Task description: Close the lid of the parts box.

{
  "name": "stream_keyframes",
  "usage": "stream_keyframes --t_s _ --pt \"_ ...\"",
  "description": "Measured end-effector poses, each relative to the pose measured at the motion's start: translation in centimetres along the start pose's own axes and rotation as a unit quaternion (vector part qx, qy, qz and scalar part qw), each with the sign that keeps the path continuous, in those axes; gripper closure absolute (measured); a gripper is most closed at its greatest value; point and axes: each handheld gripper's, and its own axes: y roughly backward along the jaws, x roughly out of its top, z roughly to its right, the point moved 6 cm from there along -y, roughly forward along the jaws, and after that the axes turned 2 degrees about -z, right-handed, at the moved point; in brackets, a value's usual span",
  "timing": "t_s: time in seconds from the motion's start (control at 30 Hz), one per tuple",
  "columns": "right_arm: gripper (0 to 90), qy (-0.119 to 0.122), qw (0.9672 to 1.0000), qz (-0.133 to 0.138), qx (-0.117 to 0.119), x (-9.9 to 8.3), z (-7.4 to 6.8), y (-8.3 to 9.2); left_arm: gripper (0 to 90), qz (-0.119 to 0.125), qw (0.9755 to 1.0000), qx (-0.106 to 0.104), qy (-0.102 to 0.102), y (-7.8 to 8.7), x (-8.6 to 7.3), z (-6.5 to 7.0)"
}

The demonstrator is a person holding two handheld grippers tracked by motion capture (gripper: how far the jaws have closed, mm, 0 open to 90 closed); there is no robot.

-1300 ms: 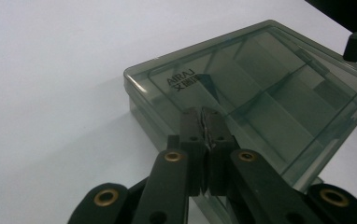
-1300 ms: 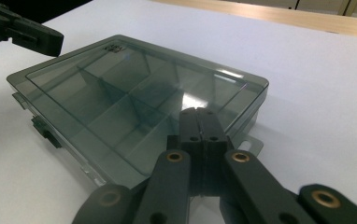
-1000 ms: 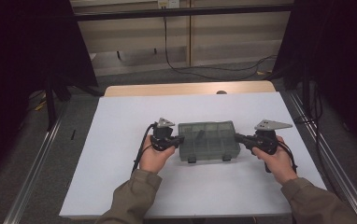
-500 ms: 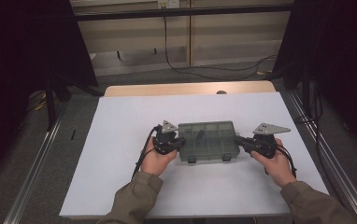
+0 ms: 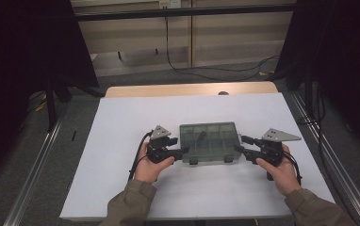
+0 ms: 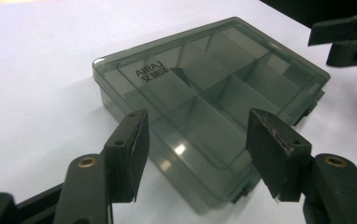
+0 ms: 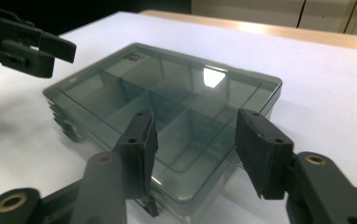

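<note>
- Two hand-held grippers are positioned at opposite short ends of one smoked-grey compartment box [image 5: 210, 143], which rests flat on the white table [image 5: 121, 122] slightly toward 6 o'clock of the table's centre in the high view.
- The left gripper [image 5: 184, 150] is located at 9 o'clock of the box and is carried by the left hand [image 5: 152, 162]; its grey three-cornered plate [image 5: 160, 132] is seen above it.
- The right gripper [image 5: 240, 151] is located at 3 o'clock of the box and is carried by the right hand [image 5: 282, 169].
- In the left gripper view, the jaws of the left gripper [image 6: 195, 154] are seen spread apart, having just been opening. The near end of the box [image 6: 204, 107] lies in the gap between them, and the pads are not pressed on it.
- In the right gripper view, the jaws of the right gripper [image 7: 193, 149] are likewise spread, having just been opening. The near corner of the box [image 7: 167, 116] lies between them, and daylight is visible between the right-hand pad and the box wall.
- The lid of the box is closed. Internal dividers are visible through it, and a printed brand mark [image 6: 151, 73] is placed near one corner of the lid.
- Two dark latches [image 5: 193, 160] are fitted on the long side of the box at 6 o'clock in the high view.
- The opposite gripper is visible at 1 o'clock in the left gripper view and at 10 o'clock in the right gripper view, just beside the far end of the box in each case.
- A strip of bare wooden tabletop [image 5: 192, 89] is exposed at 12 o'clock, beyond the white surface.
</note>
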Motion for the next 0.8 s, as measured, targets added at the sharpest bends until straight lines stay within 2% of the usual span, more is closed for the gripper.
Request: stream_keyframes --t_s 0.03,0.1,0.17,0.27,0.4,0.6,0.8 --pt "42.6 -0.004 1.0 0.002 -0.002 0.0 -0.1 0.2 39.7 0.004 1.0 -0.004 -0.004 0.3 0.0 0.0" --pt "40.6 -0.007 0.9999 0.008 0.001 0.0 -0.3 0.6 37.1 0.01 0.9998 -0.01 -0.014 0.8 -0.1 -0.1" --pt "34.9 -0.007 0.9999 0.01 -0.002 -0.1 -0.4 0.9 32.3 0.014 0.9998 -0.008 -0.015 1.4 -0.3 -0.2" --pt "33.8 -0.003 0.9998 0.02 -0.002 -0.2 -0.7 1.3 28.5 0.018 0.9995 -0.003 -0.027 1.9 -0.6 -0.5" --pt "28.5 -0.008 0.9995 0.032 -0.003 -0.2 -0.8 1.9 21.9 0.021 0.9995 0.002 -0.022 2.8 -1.2 -1.2" --pt "18.7 -0.011 0.9991 0.041 -0.005 -0.7 -1.1 2.5 16.9 0.034 0.9994 0.007 -0.011 3.9 -1.7 -1.8" --pt "13.3 -0.015 0.9985 0.053 -0.006 -0.9 -1.4 3.0 11.9 0.048 0.9986 0.015 -0.013 4.8 -2.1 -2.3"
